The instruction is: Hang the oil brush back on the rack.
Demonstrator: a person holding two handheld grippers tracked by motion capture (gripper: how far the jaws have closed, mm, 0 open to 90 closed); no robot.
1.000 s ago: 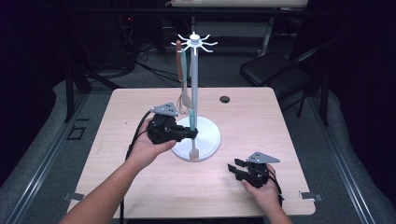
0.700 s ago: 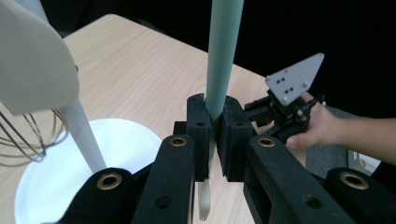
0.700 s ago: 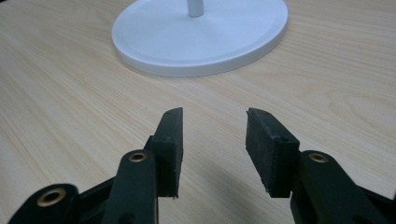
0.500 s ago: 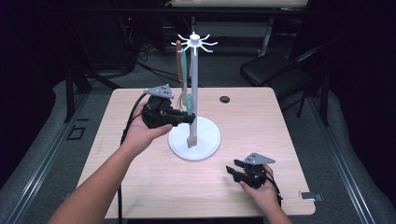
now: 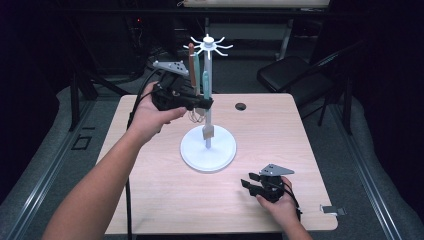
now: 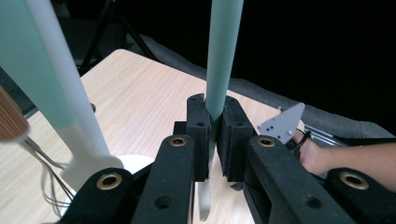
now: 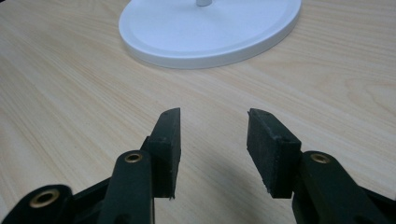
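A white utensil stand with a tall pole and a ring of hooks stands mid-table. My left gripper is raised beside the pole and shut on a teal-handled utensil, which hangs upright with its pale lower end above the base. In the left gripper view the teal handle is clamped between the pads of the left gripper. A brown-handled whisk hangs from a hook. My right gripper rests low near the front right, open and empty, and the right gripper faces the stand's base.
A small black disc lies on the table behind the stand. A dark chair stands beyond the far right corner. The white pole and whisk wires sit close to the left of my left gripper's jaws.
My left gripper has risen and moved back toward the top of the stand, lifting the teal-handled utensil off the base. The right gripper has stayed in place.
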